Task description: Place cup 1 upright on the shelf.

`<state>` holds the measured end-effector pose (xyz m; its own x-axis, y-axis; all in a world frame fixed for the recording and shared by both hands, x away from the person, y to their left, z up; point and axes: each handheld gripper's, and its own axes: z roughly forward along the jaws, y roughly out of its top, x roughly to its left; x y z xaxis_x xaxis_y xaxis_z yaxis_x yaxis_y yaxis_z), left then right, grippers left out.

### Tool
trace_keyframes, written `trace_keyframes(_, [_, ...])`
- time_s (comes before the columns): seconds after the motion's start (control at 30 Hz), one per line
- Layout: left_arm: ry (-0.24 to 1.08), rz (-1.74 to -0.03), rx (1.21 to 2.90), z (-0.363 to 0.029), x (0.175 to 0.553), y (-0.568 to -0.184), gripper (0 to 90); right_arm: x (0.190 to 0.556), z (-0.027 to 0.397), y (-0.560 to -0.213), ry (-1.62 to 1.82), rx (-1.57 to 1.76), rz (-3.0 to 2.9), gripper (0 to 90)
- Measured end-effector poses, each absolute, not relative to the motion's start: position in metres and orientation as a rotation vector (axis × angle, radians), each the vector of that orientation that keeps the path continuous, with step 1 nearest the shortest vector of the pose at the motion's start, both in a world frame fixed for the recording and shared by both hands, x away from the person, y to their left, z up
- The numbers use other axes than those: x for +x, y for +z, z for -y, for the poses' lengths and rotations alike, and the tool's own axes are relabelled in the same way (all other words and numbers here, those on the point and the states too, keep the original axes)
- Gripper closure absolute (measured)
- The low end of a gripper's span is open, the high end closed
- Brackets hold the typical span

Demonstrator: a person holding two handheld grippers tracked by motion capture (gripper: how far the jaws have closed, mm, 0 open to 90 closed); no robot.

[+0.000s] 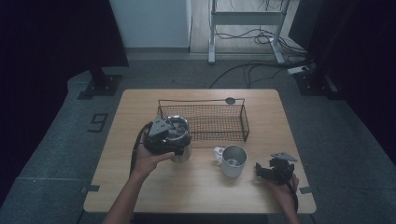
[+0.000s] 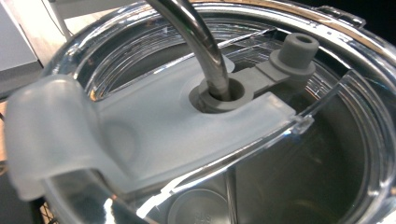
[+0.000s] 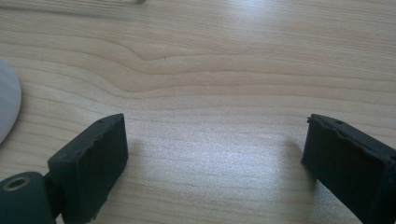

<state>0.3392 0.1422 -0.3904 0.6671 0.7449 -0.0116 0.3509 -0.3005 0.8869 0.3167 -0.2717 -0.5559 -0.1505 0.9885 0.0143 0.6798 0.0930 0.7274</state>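
There are two grippers. The left gripper (image 1: 166,135) is held over one steel tumbler (image 1: 180,140), close above its clear lid (image 2: 196,126), where a metal straw (image 2: 201,42) goes through a grey hole. I cannot tell if its jaws are open or closed. The right gripper (image 3: 212,158) rests low over the bare wood, jaws apart, nothing between them.

Outward I count one white mug (image 1: 232,161) between both grippers, and one wire basket (image 1: 205,122) just behind the tumbler. All stand on one wooden table (image 1: 201,186). The floor around is grey carpet, with cables at the back.
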Motion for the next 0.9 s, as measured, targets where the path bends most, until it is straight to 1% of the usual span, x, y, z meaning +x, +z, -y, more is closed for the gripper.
trace_keyframes(0.9, [0.515,-0.856,1.896,-0.14,0.35,-0.376,4.1,0.317,0.272,-0.556,0.825,1.631,-1.892,6.4])
